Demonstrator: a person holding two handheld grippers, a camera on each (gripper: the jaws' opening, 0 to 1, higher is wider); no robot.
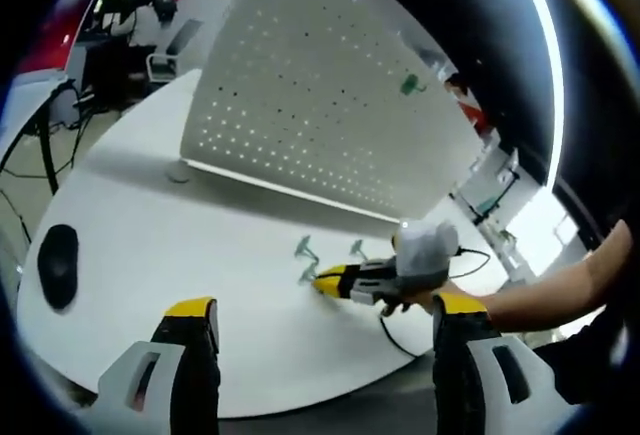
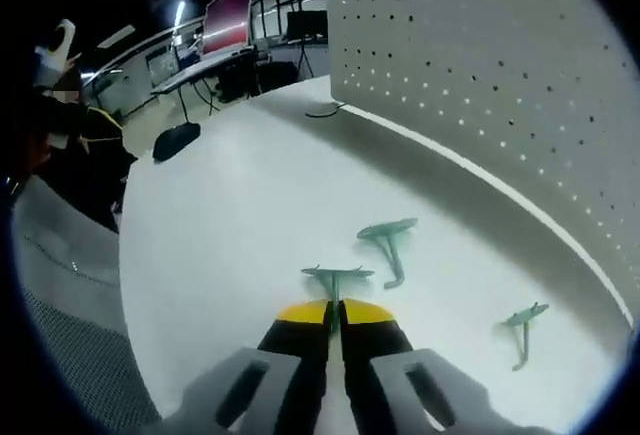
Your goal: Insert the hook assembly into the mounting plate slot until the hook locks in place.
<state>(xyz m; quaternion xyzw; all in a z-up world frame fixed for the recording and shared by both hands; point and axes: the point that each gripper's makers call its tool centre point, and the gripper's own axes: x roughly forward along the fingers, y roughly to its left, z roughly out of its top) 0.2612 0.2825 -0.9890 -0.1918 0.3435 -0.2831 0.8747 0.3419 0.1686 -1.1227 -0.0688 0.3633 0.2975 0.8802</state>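
Jaws first: your right gripper (image 2: 335, 317) has its two yellow-tipped jaws pressed together on the stem of a green hook (image 2: 336, 277), whose flat crossbar sits just beyond the tips, low over the white table (image 2: 220, 245). Your left gripper (image 1: 320, 320) has its jaws spread wide with nothing between them, held above the near edge of the table.

A little farther on in the right gripper view, a second green hook (image 2: 388, 245) lies on the table just past the held one, and a third green hook (image 2: 523, 330) lies off to the right, near the foot of the white perforated mounting plate (image 2: 480, 65). That plate stands upright along the far side of the table, and its top and right end are cut off by the view.

In the left gripper view you can see your right gripper from the side, its yellow tips down at the table with your hand (image 1: 425, 300) on it and a black cable trailing away. The small green shapes by its tips are hooks, but they are too small to tell apart. One more green hook (image 1: 410, 84) sits high up on the face of the plate; how it is seated there is hard to make out.

Farthest to the left, a black computer mouse (image 1: 57, 263) rests on the table, well apart from the hooks.
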